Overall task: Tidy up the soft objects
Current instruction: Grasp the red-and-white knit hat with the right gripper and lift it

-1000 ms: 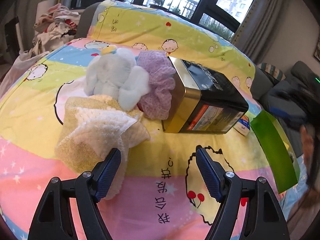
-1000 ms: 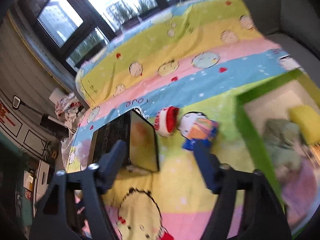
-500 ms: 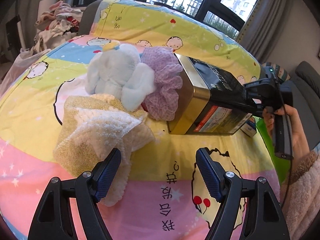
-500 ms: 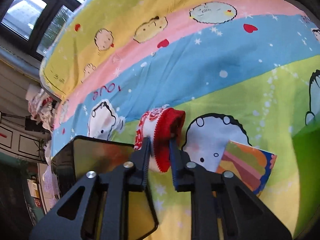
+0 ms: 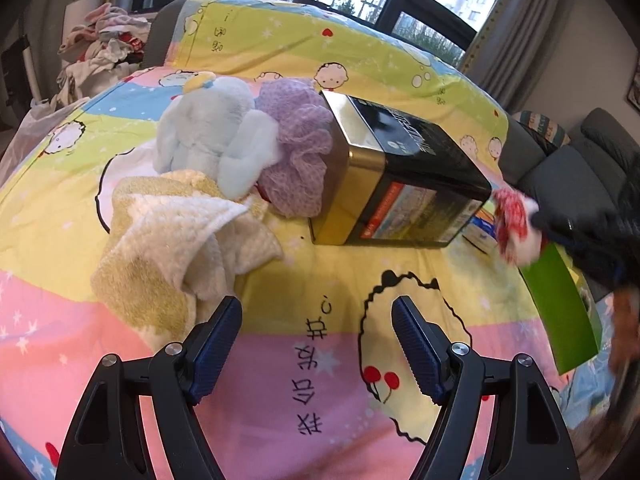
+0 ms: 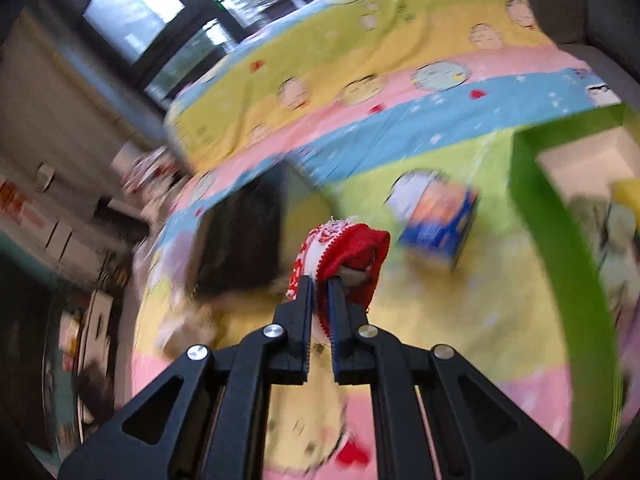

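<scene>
From the left wrist, the left gripper [image 5: 316, 344] hangs wide open over the cartoon bedsheet [image 5: 320, 380] with its printed Chinese characters, near a black-and-gold tin [image 5: 400, 184] whose lettering is unreadable. From the right wrist, the right gripper [image 6: 320, 300] is clamped on a red-and-white knit sock [image 6: 344, 256], lifted just right of that tin, beside the green box [image 6: 568, 264].

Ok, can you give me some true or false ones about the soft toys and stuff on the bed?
1. The right gripper is shut on the red and white knitted sock. True.
2. The left gripper is holding the fluffy yellow towel. False: its fingers are wide apart with nothing between them; the towel lies on the bed.
3. The purple mesh bath puff sits between the pale blue plush toy and the black and gold tin box. True.
4. The tin box stands upright. False: it lies on its side.
5. The green-walled box is empty. False: soft things already lie inside, blurred.
</scene>
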Demonstrator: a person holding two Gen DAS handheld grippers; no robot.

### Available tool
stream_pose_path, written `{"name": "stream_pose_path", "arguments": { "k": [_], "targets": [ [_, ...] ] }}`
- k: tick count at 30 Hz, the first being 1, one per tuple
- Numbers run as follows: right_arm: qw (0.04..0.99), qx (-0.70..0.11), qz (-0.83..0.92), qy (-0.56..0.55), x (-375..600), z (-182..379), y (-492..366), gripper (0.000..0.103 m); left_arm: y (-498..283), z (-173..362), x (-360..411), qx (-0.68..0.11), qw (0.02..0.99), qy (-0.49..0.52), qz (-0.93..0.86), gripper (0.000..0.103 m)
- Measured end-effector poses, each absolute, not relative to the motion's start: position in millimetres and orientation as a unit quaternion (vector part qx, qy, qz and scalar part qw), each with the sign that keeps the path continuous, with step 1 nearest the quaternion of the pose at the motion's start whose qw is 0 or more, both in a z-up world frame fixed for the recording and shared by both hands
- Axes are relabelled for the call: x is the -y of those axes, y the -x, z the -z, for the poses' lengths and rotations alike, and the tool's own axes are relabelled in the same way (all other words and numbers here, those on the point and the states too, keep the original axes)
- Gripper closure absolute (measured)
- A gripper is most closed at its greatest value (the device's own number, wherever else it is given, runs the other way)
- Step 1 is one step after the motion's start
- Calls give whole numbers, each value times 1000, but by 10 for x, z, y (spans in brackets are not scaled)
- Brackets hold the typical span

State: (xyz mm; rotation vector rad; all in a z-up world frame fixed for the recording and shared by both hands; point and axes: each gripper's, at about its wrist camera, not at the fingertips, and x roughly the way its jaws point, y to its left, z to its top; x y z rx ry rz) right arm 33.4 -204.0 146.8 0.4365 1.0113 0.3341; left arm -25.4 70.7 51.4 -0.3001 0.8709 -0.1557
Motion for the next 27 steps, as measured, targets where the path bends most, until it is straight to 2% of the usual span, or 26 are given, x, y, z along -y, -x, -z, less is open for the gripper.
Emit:
{"name": "stream_pose_path", "arguments": {
  "k": [8,10,11,12,14,20,23,25,27],
  "targets": [
    [780,-547,-242,-183,1470,-955,9,93,320,-500,-611,-428,887,145,92,25],
    [782,-551,-228,-180,1451,-914,-10,87,323,-485,-565,-431,885,146,102,25],
    [787,-547,-222,-179,1471,-919,-14,75,326,-482,-541,-432,884,145,104,25],
    [790,-544,-217,-179,1484,-920,-10,56,328,-478,-512,-433,883,145,108,25],
    [805,-530,-200,-176,1545,-973,30,42,332,-471,-444,-434,881,145,121,25],
    [789,-538,-215,-204,1646,-943,16,41,351,-438,-219,-439,868,146,180,26],
    [778,-552,-220,-204,1625,-845,16,42,373,-416,-98,-442,864,136,200,36],
    [770,-558,-231,-208,1598,-784,11,42,379,-390,-22,-444,861,129,211,38],
    [761,-565,-233,-215,1580,-716,-7,46,366,-341,33,-449,857,129,218,55]
  ]
}}
